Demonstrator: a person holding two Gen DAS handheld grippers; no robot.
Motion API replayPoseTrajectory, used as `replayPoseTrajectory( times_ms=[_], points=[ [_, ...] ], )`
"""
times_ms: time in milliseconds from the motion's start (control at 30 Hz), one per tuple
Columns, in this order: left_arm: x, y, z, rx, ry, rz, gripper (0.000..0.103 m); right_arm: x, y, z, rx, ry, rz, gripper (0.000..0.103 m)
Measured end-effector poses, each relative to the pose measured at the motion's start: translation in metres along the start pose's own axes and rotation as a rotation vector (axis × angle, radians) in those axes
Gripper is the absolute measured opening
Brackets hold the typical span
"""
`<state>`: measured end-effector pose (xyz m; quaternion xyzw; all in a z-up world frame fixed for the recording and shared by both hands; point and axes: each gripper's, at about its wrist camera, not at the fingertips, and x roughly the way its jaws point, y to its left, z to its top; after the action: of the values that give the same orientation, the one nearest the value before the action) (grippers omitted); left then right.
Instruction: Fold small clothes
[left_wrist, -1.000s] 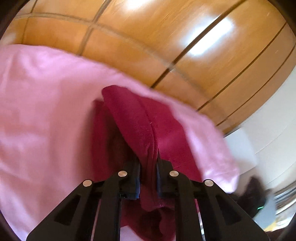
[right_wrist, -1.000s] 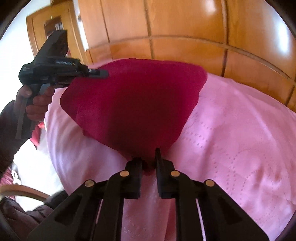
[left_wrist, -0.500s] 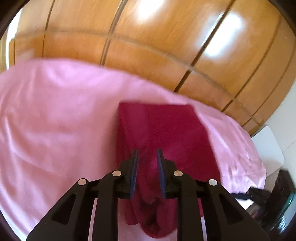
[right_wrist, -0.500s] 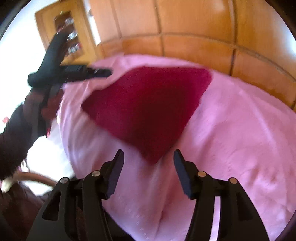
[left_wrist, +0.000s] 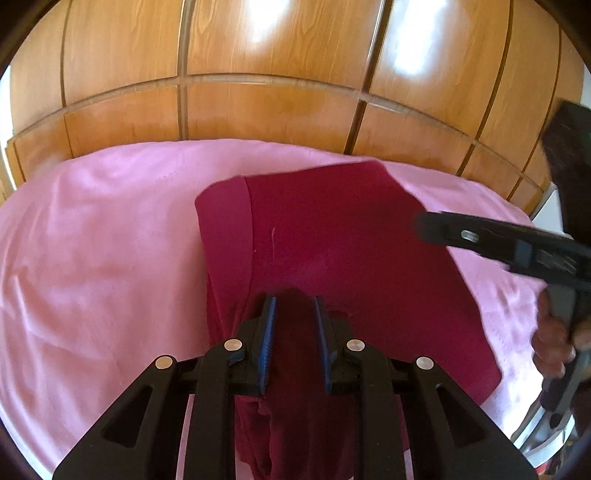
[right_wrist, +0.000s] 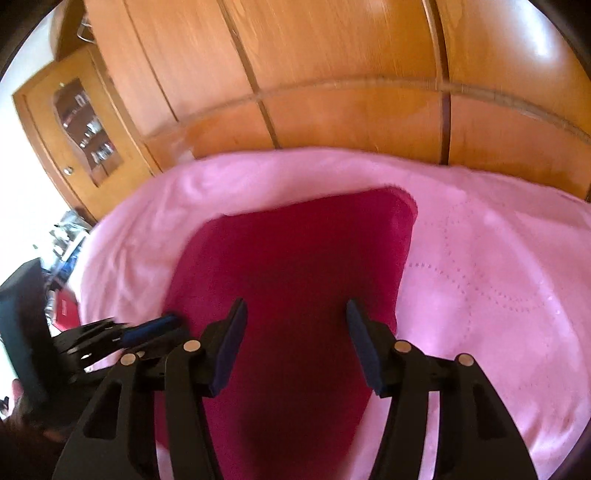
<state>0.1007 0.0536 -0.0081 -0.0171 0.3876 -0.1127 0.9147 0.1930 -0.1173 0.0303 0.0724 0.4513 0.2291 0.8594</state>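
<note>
A dark red garment (left_wrist: 351, 240) lies spread flat on a pink bed cover (left_wrist: 110, 240), and its near end bunches over the bed's edge. My left gripper (left_wrist: 295, 302) hovers over that near end. The jaws stand a little apart, with cloth under the gap and no pad pressing on it. In the right wrist view the garment (right_wrist: 295, 251) fills the middle. My right gripper (right_wrist: 295, 306) is above it, jaws wide and closing, gripping nothing. The left gripper (right_wrist: 173, 323) shows at the cloth's left edge, and the right gripper (left_wrist: 423, 225) reaches in from the right.
A glossy wooden wardrobe (left_wrist: 277, 74) rises just behind the bed. A glass-door cabinet (right_wrist: 81, 122) stands at the far left. A person's hand (left_wrist: 554, 339) holds the right gripper's handle. The pink cover (right_wrist: 498, 277) stretches bare to the right of the garment.
The right gripper let go of the garment's corner, opened wide and swung over the cloth. The garment dropped from a lifted fold to flat. The left gripper's jaws parted slightly and sank.
</note>
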Motion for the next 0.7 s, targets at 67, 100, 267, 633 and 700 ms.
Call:
replayPoseTrajectory(
  times_ms=[67,100,267,633,700],
  points=[
    [0.003,0.001,-0.002,0.004,0.0,0.003,0.019,0.017,-0.001,-0.009,-0.014,0.022,-0.026,0.055],
    [0.004,0.001,-0.004,0.002,0.002,0.005,0.019,0.017,0.0,-0.012,-0.026,0.008,-0.032,0.055],
    [0.002,0.002,-0.006,0.001,-0.009,0.025,0.019,0.006,-0.002,-0.012,-0.03,-0.021,-0.012,0.06],
    [-0.023,-0.001,-0.008,0.012,-0.043,0.073,0.029,-0.027,-0.033,-0.017,0.151,-0.087,0.119,0.093],
    [-0.028,0.0,-0.009,0.01,-0.066,0.09,0.051,-0.024,-0.044,-0.019,0.195,-0.073,0.14,0.093]
  ],
)
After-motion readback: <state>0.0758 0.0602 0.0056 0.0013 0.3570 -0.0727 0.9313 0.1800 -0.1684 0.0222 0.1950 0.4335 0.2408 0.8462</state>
